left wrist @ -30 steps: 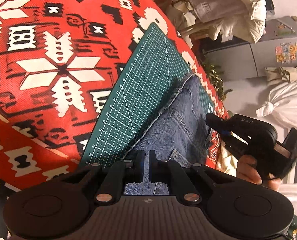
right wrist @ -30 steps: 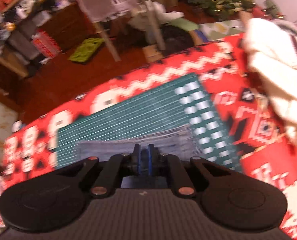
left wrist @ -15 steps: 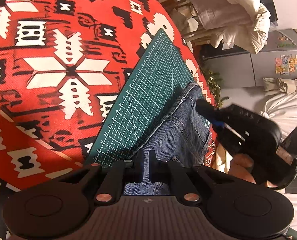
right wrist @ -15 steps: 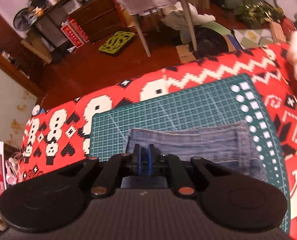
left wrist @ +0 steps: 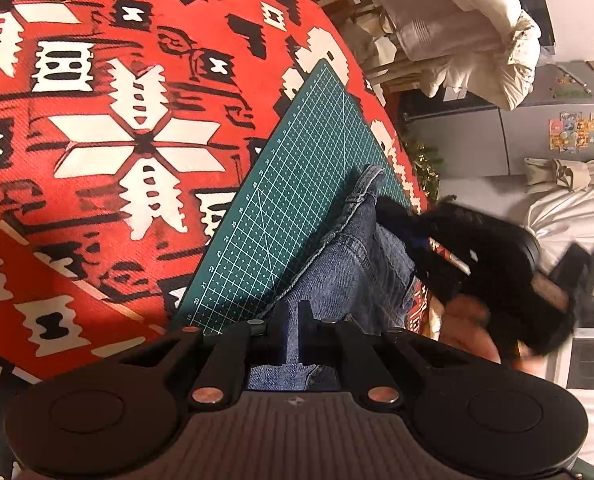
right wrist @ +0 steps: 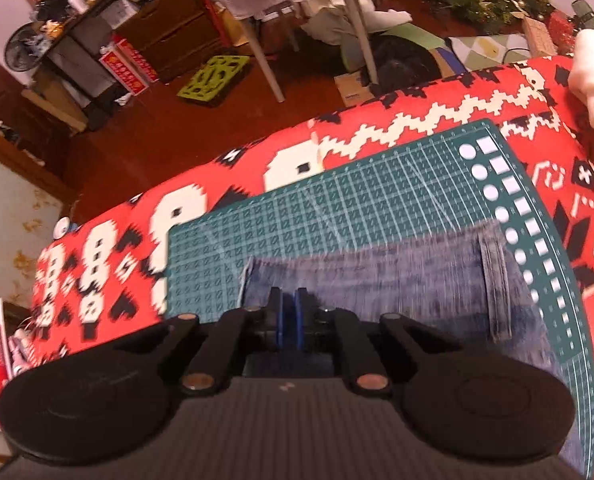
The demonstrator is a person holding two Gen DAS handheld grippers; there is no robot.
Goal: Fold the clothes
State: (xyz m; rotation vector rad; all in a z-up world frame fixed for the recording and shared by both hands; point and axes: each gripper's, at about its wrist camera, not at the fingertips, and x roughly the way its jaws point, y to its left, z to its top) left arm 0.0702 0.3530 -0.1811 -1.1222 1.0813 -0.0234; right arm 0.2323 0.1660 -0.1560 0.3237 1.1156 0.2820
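My left gripper point(left wrist: 293, 328) is pinched nearly closed at the near end of the jeans point(left wrist: 357, 256), denim showing in the slit, though I can't tell if it truly grips. The jeans lie on the green mat point(left wrist: 297, 184), long axis running straight away from those jaws. My right gripper point(right wrist: 288, 320), also narrowed, sits over their side edge, the length crossing left to right.

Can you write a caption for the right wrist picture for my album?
Right gripper over folded blue jeans on a green cutting mat.

Right claw point(left wrist: 393, 216) blurred; jeans point(right wrist: 377, 276) run under both claws.
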